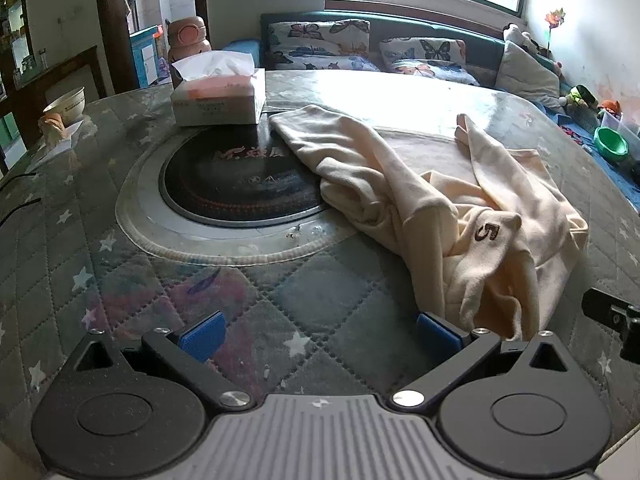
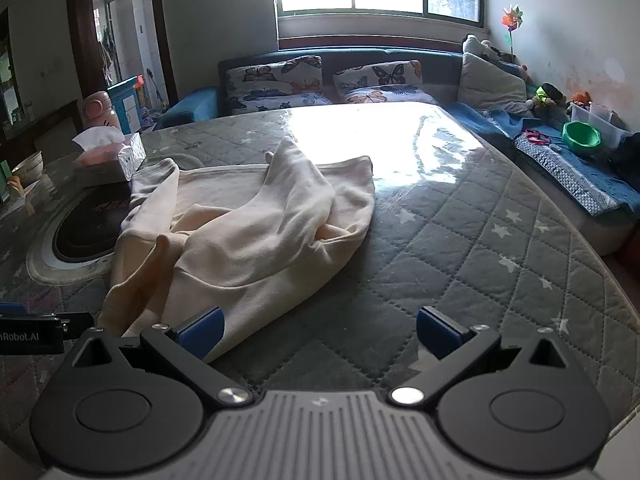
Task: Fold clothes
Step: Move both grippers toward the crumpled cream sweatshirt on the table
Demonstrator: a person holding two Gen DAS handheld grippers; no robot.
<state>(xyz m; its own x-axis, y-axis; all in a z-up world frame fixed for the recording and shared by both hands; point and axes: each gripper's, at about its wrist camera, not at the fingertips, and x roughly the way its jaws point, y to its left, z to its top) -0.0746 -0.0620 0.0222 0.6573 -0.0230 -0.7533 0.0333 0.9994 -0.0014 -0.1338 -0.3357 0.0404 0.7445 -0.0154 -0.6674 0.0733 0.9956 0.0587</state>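
Note:
A cream sweatshirt with a dark "5" on it lies crumpled on the quilted round table. One sleeve stretches toward the tissue box. My left gripper is open and empty, just short of the garment's near hem, which lies by its right finger. In the right wrist view the same sweatshirt lies ahead and to the left. My right gripper is open and empty, its left finger at the garment's near edge.
A tissue box stands at the back left beside a black round hotplate set in the table. A bowl sits far left. A sofa with butterfly cushions and a green bowl lie beyond the table.

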